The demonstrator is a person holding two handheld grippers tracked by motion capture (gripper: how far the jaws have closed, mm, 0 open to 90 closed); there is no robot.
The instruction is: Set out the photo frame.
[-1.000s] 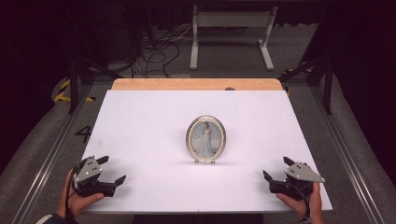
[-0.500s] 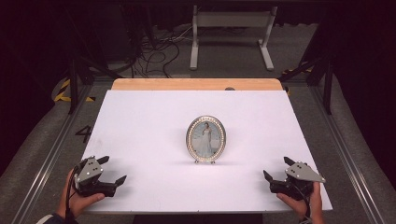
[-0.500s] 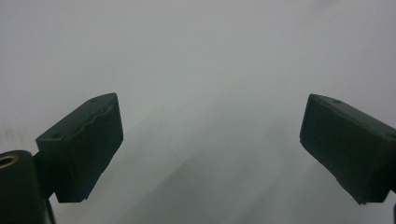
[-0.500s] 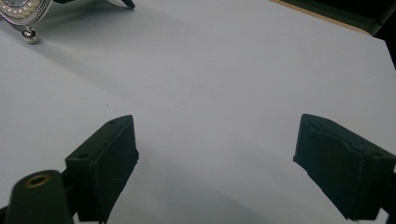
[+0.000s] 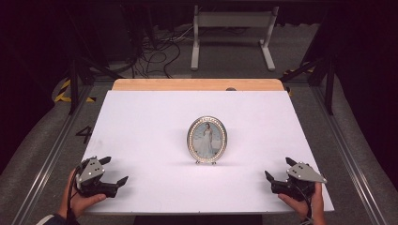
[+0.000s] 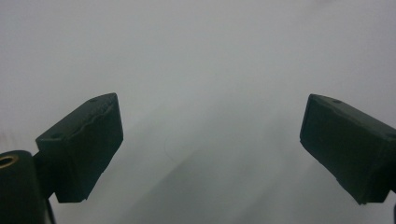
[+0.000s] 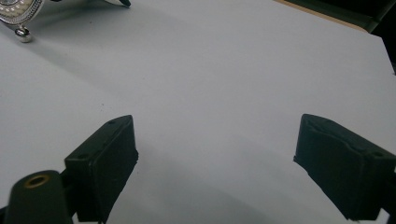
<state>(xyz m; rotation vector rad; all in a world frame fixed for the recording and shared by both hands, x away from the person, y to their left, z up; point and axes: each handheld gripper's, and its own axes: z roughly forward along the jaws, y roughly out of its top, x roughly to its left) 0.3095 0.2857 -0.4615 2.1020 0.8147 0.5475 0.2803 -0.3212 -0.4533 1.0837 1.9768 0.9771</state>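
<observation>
At the worktop's near corners, the left gripper (image 5: pixel 112 171) and right gripper (image 5: pixel 278 169) are held with jaws spread wide, empty. Farther back, mid-worktop, an oval picture frame (image 5: pixel 207 139) stands upright (likely rigid, light, glass-fronted); its beaded rim is judged the safest hold.

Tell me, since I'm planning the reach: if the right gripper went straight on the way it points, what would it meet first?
Probably nothing but the white table top: the right gripper is open, and the oval photo frame sits off its line.
</observation>
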